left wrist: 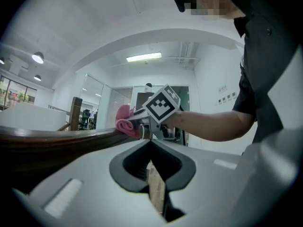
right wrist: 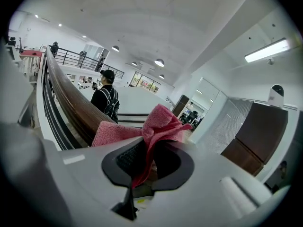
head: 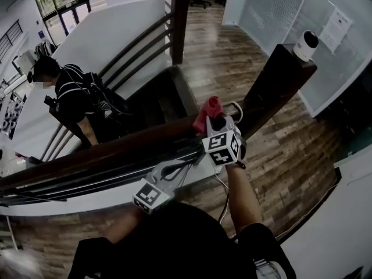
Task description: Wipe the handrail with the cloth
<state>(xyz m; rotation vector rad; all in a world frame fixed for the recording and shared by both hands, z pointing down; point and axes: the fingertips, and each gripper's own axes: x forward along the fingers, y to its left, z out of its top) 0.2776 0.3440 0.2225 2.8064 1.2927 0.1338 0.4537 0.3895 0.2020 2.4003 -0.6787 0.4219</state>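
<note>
A dark wooden handrail [head: 116,147] slopes up from the lower left to a dark newel post [head: 278,80]. My right gripper [head: 214,121] is shut on a pink cloth [head: 208,112], which rests on top of the rail near the post. In the right gripper view the cloth [right wrist: 161,122] bunches between the jaws of the right gripper [right wrist: 149,145], with the handrail [right wrist: 71,98] running away to the left. My left gripper [head: 179,168] hangs just below the rail, shut with nothing in it. In the left gripper view, past the left gripper [left wrist: 150,143], the cloth [left wrist: 125,124] lies on the handrail [left wrist: 57,138].
A person in black with a backpack [head: 72,95] stands on the stairs [head: 160,97] beyond the rail. Thin metal bars [head: 87,182] run under the handrail. A white camera [head: 306,44] sits on the newel post. Wooden floor [head: 290,156] lies on the right.
</note>
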